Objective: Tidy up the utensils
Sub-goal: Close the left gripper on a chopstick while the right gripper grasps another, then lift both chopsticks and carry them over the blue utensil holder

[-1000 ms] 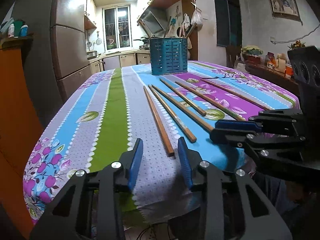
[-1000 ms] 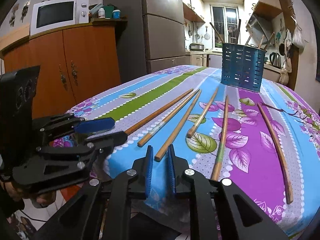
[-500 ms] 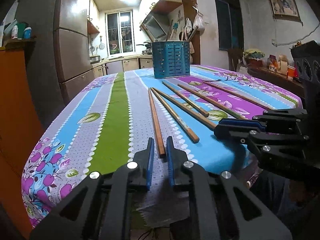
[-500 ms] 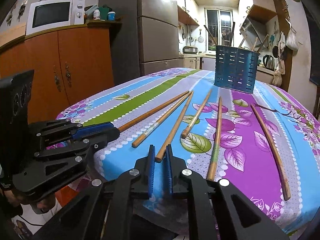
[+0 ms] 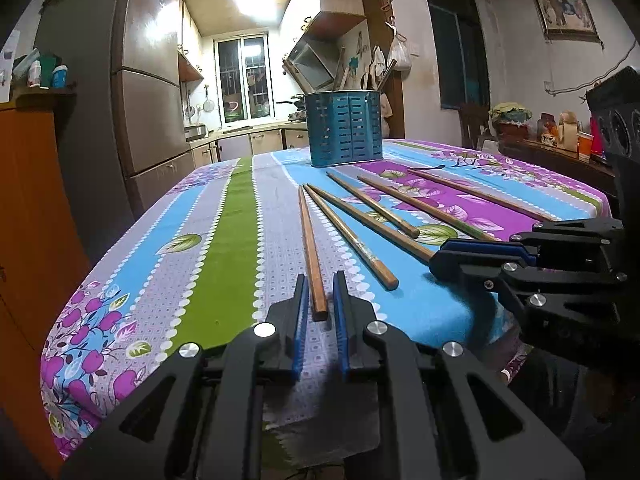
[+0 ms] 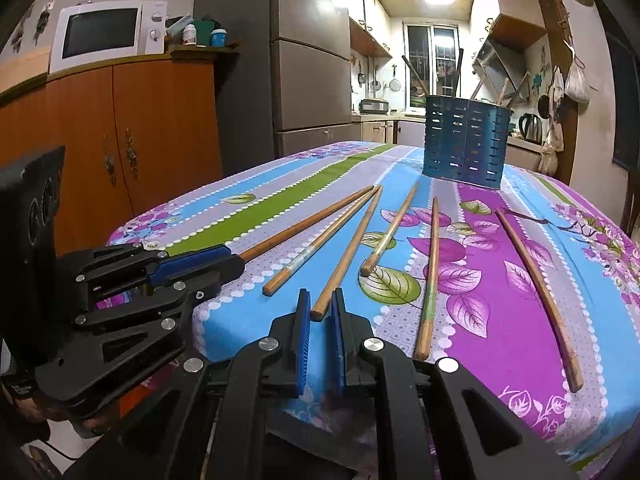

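Note:
Several long wooden chopsticks lie on the flowered tablecloth. My left gripper is nearly closed around the near end of the leftmost chopstick; the pads look just short of pinching it. My right gripper is nearly closed around the near end of another chopstick. A blue slotted utensil holder stands upright at the far side of the table, also in the right wrist view, with a few utensils in it.
Other chopsticks lie between and right of the grippers, one far right. The table's near edge is just under both grippers. An orange cabinet with a microwave and a fridge stand left.
My left gripper narrowed from wide open and moved forward around the leftmost chopstick's end. My right gripper moved forward so its fingers flank its chopstick's end.

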Demonstrator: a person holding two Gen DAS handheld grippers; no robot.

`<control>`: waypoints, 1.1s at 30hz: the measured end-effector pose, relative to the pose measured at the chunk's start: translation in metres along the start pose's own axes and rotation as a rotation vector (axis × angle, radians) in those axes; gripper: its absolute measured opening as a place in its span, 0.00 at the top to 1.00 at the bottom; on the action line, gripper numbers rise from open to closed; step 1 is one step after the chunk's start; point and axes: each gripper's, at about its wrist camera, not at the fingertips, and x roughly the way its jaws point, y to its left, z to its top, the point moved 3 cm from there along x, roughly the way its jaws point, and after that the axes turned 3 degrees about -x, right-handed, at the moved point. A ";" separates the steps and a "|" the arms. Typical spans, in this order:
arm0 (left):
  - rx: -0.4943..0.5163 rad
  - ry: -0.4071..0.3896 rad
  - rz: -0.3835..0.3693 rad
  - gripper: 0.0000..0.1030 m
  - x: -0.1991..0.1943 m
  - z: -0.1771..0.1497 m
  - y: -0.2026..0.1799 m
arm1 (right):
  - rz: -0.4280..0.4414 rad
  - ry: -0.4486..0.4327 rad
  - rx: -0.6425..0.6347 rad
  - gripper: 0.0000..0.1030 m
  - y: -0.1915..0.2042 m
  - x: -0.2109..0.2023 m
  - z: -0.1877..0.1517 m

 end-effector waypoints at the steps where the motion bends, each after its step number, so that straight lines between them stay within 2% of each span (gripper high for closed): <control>1: 0.001 0.000 0.000 0.94 0.000 0.000 -0.001 | 0.004 -0.002 0.008 0.90 -0.001 0.000 0.000; 9: -0.007 0.000 0.007 0.94 -0.005 0.010 0.000 | -0.008 -0.043 0.013 0.91 -0.009 -0.013 0.010; 15: 0.000 -0.076 0.018 0.94 -0.025 0.040 0.006 | -0.018 -0.120 -0.024 0.91 -0.012 -0.043 0.036; 20: 0.013 -0.156 0.023 0.94 -0.035 0.077 0.014 | -0.004 -0.201 -0.073 0.92 -0.018 -0.066 0.068; 24: 0.026 -0.208 0.024 0.94 -0.034 0.107 0.020 | 0.012 -0.255 -0.100 0.92 -0.032 -0.073 0.107; 29: 0.019 -0.243 0.011 0.95 -0.022 0.147 0.032 | 0.054 -0.267 -0.104 0.92 -0.051 -0.062 0.156; 33: 0.000 -0.238 -0.013 0.95 -0.008 0.171 0.040 | 0.075 -0.255 -0.102 0.92 -0.062 -0.047 0.182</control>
